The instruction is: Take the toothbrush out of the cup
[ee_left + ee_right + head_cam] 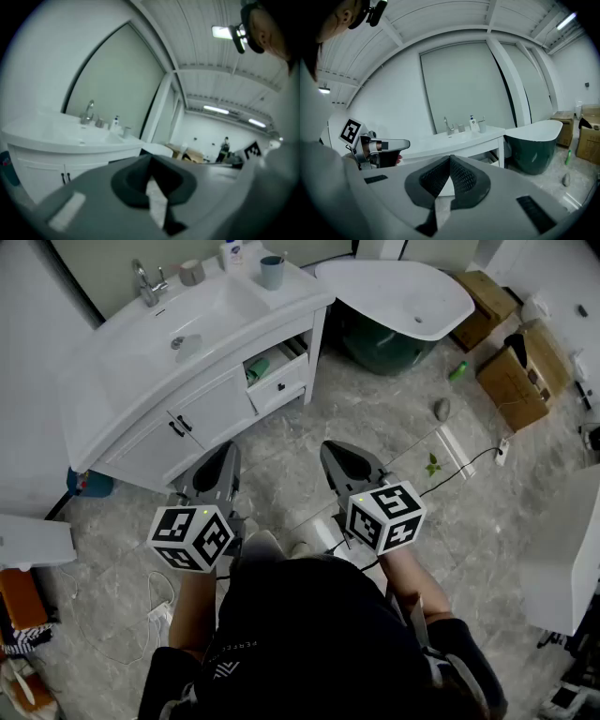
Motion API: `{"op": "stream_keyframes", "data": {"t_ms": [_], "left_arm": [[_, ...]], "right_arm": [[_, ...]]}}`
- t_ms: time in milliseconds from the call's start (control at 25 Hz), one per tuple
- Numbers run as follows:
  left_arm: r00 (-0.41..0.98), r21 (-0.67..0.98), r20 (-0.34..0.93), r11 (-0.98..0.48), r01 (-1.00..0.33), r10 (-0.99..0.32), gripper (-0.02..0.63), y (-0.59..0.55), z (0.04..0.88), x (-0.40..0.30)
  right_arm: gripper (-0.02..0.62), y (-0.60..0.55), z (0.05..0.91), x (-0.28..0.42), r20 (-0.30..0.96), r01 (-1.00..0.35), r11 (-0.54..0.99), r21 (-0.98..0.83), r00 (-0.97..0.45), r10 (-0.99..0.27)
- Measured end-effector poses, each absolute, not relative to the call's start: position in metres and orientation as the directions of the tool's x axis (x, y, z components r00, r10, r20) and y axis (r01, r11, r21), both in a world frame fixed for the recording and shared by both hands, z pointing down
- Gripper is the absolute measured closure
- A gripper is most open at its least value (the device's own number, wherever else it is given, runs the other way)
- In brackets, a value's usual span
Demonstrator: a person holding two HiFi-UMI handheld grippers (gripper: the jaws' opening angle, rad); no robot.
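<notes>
Nothing done yet: my left gripper (228,450) and right gripper (332,448) are clenched empty, well apart from the cup (272,273); toothbrush (483,119) still inside.

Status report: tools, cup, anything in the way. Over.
Left tool and right tool both shut, empty, short of the vanity. Cup upright on its far corner, untouched. Soap bottle close beside it; drawer below hangs open.
</notes>
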State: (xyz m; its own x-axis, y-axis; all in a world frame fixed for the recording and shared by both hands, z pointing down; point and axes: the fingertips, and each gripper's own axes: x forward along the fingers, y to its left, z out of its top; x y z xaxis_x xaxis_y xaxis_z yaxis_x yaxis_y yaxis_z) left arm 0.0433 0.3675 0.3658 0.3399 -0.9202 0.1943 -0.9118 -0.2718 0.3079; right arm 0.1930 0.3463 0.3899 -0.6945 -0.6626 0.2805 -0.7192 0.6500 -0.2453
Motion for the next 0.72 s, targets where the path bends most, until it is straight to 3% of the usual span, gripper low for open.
{"op": "stream_keyframes", "data": {"t_ms": [360, 720], "left_arm": [[0.372, 0.280, 0.177, -0.315, -0.907, -0.911, 0.598, 0.373, 0.363, 0.052], [0.348, 0.309, 0.155, -0.289, -0.906, -0.925, 0.598, 0.372, 0.362, 0.048]], "right_arm": [[0.594, 0.351, 0.391, 0.199, 0.258, -0.712, 0.627, -0.317, -0.700, -0.665], [0.594, 0.351, 0.387, 0.198, 0.241, -0.719, 0.637, -0.279, -0.694, -0.678]]}}
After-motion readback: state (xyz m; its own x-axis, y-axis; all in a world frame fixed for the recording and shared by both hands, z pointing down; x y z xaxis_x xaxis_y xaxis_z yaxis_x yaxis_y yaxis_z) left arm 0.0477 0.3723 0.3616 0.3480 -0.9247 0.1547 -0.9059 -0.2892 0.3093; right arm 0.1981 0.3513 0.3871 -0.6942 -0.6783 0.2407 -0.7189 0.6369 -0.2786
